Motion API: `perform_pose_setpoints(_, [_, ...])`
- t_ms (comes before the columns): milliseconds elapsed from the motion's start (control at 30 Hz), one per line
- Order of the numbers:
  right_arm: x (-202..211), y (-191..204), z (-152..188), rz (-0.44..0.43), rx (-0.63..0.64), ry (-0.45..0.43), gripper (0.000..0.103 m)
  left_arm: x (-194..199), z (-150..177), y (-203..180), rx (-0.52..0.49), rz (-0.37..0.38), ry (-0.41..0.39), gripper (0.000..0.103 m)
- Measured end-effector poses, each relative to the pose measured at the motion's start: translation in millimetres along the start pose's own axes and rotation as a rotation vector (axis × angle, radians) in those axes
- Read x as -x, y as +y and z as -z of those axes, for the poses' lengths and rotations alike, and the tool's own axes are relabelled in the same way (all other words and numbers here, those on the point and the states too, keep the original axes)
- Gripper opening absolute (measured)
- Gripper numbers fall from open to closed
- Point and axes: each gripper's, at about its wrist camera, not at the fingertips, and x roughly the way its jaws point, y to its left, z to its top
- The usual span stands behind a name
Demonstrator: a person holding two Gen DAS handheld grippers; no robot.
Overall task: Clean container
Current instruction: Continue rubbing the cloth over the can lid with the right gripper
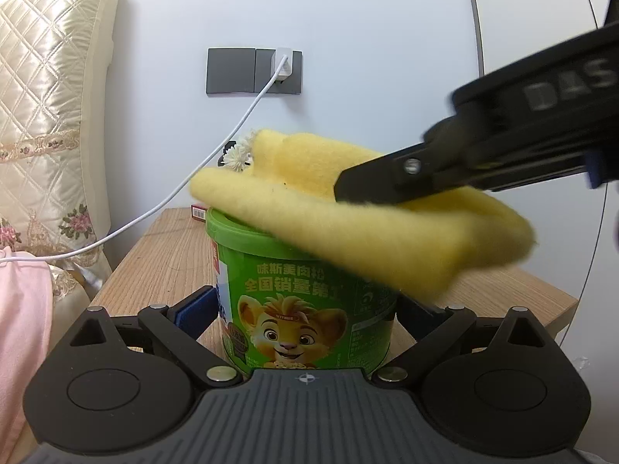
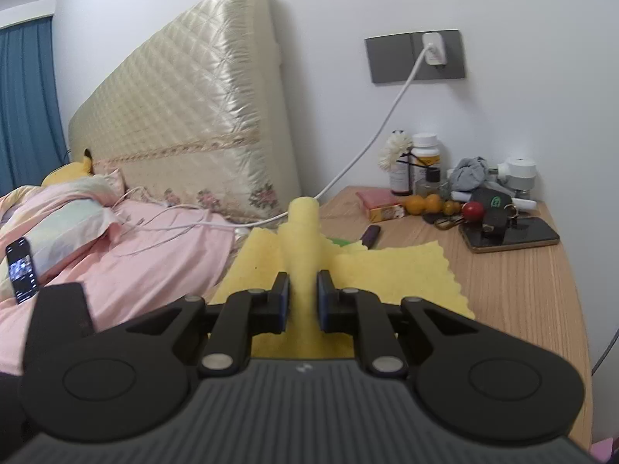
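While the left gripper clamps the green container from both sides, its 2 blue-padded fingers press against the tub's printed wall, one at each flank. This tub stands upright on the wooden bedside table, near the table's front edge, with a cartoon lion cub on its label facing the left wrist camera. A folded yellow cloth lies across the tub's open rim and hides most of the mouth. Pinched around a raised fold of that cloth, the right gripper has its jaws nearly together, with the yellow fabric squeezed upright between the pads; in the left wrist view it reaches in from the right side, tilted downward over the tub. In the right wrist view the cloth spreads out to both sides of the jaws, its zigzag edge lying over the tabletop.

Farther back on the table sit a phone, a pill bottle, keys and other small clutter. A white charger cable runs from the grey wall socket down to the pink bedding beside a quilted cream headboard.
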Motion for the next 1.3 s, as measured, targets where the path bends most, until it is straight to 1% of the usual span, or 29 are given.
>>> perform_pose_setpoints(100, [-12.1, -6.5, -3.1, -0.005, -0.018, -0.011, 0.016, -1.3, 1.3, 2.3, 0.001, -0.001, -0.003, 0.099])
perform_pose_setpoints(300, [-29.0, 7.5, -5.9, -0.052, -0.006, -0.005, 0.016, 0.8, -0.8, -0.7, 0.000, -0.001, -0.007, 0.099])
perform_pose_setpoints(367, [-28.3, 13.4, -4.4, -0.073, -0.007, -0.002, 0.016, 6.3, -0.7, -6.8, 0.000, 0.000, -0.007, 0.099])
perform_pose_setpoints(533, [-15.2, 23.0, 0.0, -0.099, -0.007, 0.013, 0.016, 5.3, -1.1, -5.2, 0.004, 0.003, 0.000, 0.099])
perform_pose_setpoints(633, [-3.3, 23.4, 3.0, -0.091, -0.003, 0.015, 0.016, 4.7, -1.4, -4.3, 0.005, 0.003, 0.003, 0.099])
perform_pose_setpoints(767, [9.0, 14.6, 5.2, -0.057, -0.015, 0.008, 0.016, 3.9, -1.3, -3.1, 0.005, 0.002, 0.006, 0.099])
perform_pose_setpoints(967, [1.1, -4.0, 0.7, -0.008, -0.017, -0.007, 0.016, 2.5, -0.5, -0.4, 0.001, 0.004, 0.005, 0.099])
perform_pose_setpoints(1133, [-18.9, -8.8, -3.9, -0.026, -0.037, -0.017, 0.016, 3.0, 2.2, 0.6, -0.001, 0.005, 0.001, 0.099])
perform_pose_setpoints(1300, [-25.9, 2.9, -3.8, -0.082, -0.051, -0.008, 0.016, 6.8, 1.8, -4.1, -0.003, 0.004, -0.005, 0.099])
